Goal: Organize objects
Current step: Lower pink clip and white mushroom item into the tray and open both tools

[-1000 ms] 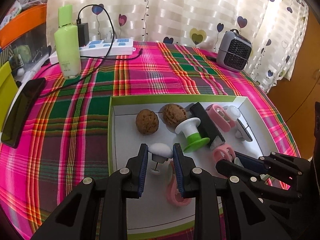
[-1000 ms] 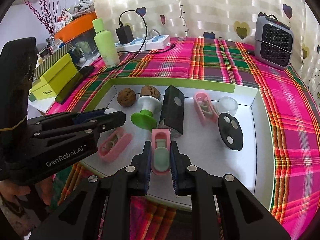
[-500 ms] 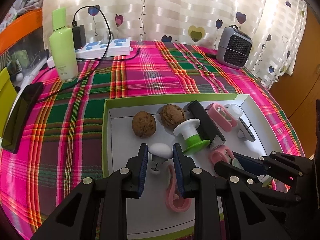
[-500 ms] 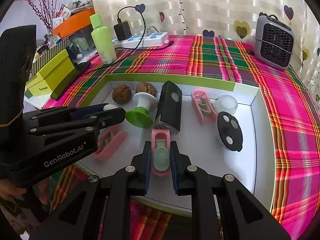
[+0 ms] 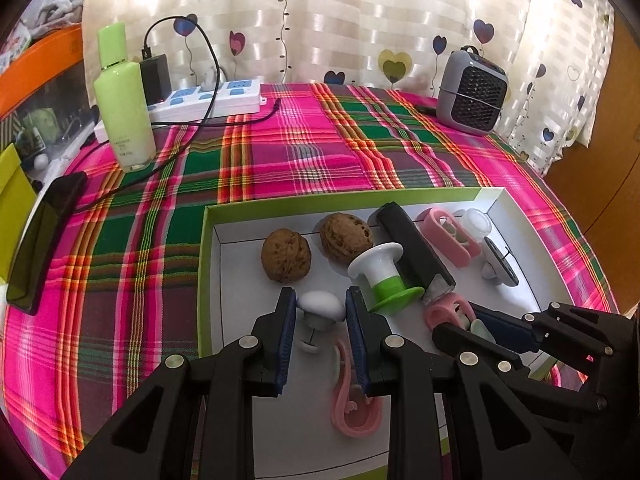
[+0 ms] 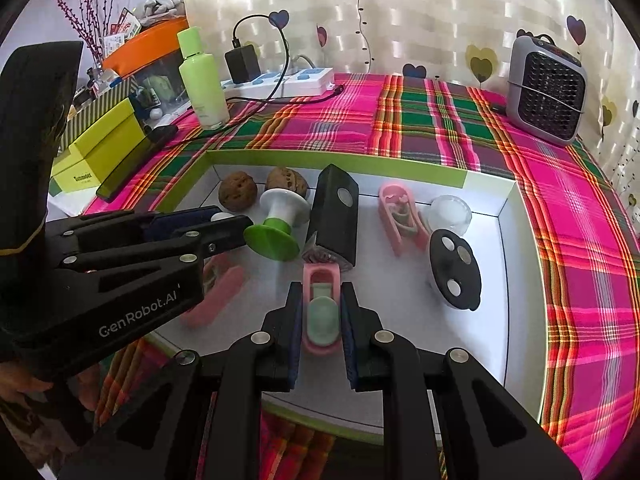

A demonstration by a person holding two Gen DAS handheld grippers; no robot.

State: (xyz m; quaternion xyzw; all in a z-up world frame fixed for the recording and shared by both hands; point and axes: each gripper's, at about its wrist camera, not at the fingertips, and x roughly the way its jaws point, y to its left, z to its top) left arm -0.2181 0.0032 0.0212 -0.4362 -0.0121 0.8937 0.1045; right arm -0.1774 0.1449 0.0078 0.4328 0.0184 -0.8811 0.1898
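Observation:
A green-rimmed white tray (image 5: 256,392) (image 6: 520,280) holds two walnuts (image 5: 286,255), a white and green spool (image 5: 384,280), a black box (image 5: 416,248), pink clips (image 5: 448,232) and a black disc (image 6: 454,276). My left gripper (image 5: 320,312) is shut on a white mushroom-shaped knob (image 5: 322,308) held just above the tray floor, over a pink clip (image 5: 354,404). My right gripper (image 6: 320,312) is shut on a pink clip with a mint insert (image 6: 322,312) above the tray's near part.
A green bottle (image 5: 124,100), a power strip (image 5: 208,100) with a charger and cable, and a grey heater (image 5: 472,92) stand at the back of the plaid cloth. A black phone (image 5: 44,236) lies left. Yellow boxes (image 6: 100,144) sit at the far left.
Both grippers have drawn back slightly toward the tray's near edge, each still holding its object. The tray's contents have not moved.

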